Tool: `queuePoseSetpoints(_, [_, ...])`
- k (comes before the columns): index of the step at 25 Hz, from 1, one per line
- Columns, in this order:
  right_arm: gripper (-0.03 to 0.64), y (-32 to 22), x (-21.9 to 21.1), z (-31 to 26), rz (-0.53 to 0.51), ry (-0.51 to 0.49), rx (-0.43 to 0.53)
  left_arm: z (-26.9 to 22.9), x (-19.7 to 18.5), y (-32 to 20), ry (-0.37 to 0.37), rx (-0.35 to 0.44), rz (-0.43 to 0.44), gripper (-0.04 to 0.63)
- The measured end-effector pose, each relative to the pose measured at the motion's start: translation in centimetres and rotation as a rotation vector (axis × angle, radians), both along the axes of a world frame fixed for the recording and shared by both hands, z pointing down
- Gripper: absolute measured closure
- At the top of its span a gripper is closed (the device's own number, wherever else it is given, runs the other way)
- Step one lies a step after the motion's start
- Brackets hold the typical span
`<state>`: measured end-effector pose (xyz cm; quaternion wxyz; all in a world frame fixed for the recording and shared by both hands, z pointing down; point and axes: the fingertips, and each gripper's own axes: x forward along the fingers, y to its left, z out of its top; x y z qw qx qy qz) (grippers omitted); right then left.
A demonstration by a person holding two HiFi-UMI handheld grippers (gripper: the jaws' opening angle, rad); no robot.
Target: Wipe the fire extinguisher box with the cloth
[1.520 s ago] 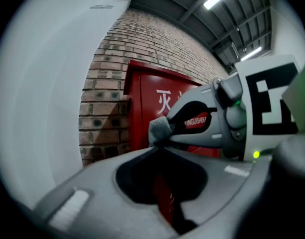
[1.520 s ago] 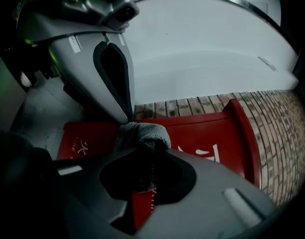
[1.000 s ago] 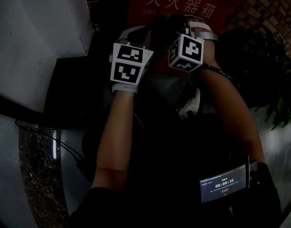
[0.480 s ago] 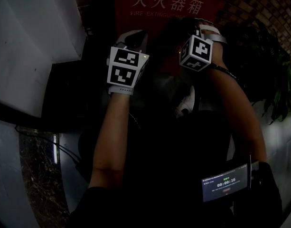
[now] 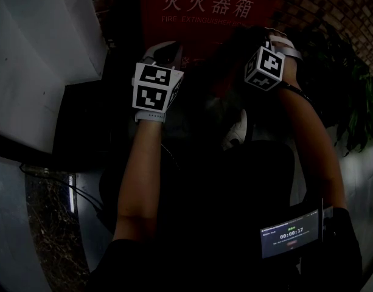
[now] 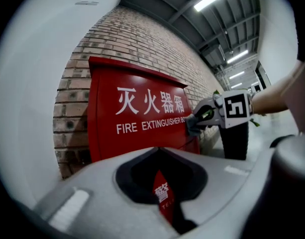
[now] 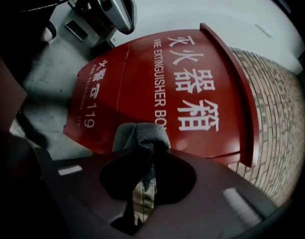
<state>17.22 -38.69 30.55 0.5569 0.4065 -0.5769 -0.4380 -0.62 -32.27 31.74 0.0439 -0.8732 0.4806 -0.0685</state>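
Step in hand: wiping the front of the fire extinguisher box, which stands against the brick wall at the far side.

Right gripper: jaws clamped on the grey cloth. The wad appears to touch the red panel at the right end of the English lettering.

Left gripper: jaws together, nothing in them, near the panel's left part and apart from it.

Next, by my judgement: you drag the cloth across the lettering under steady pressure, with the left gripper out of its path.
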Motion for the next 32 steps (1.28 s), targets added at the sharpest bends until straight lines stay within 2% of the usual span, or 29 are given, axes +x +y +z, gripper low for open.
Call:
queuePoseSetpoints(7, [0.584, 0.2, 3.0, 0.1, 0.089, 0.027, -0.023, -0.2, -0.5, 0.0, 0.014, -0.005, -0.005, 0.592])
queuePoseSetpoints(10, [0.584, 1.2, 2.4, 0.1, 0.072, 0.037, -0.026, -0.1, -1.2, 0.0, 0.016, -0.004, -0.015, 0.592])
queuePoseSetpoints(13, [0.584, 2.7, -1.6, -0.2, -0.010, 0.022, -0.020, 0.5, -2.7, -0.5, 0.022, -0.019, -0.045, 0.592])
queuePoseSetpoints(18, [0.584, 4.0, -11.0, -0.5, -0.157, -0.013, -0.014, 1.9, -5.5, -1.0, 0.072, -0.071, -0.088, 0.592])
queuePoseSetpoints(21, [0.584, 4.5, -16.0, 0.1, -0.229, -0.035, -0.025, 1.7, -7.3, -0.9, 0.098, -0.074, -0.114, 0.592])
queuePoseSetpoints(27, [0.584, 3.9, -22.9, 1.6, -0.301, -0.054, -0.049, 1.6, -10.7, -1.0, 0.142, -0.070, -0.177, 0.592])
queuePoseSetpoints(32, [0.584, 3.3, -25.6, 3.1, -0.317, -0.056, -0.060, 2.6, -11.4, -1.5, 0.157, -0.092, -0.189, 0.592])
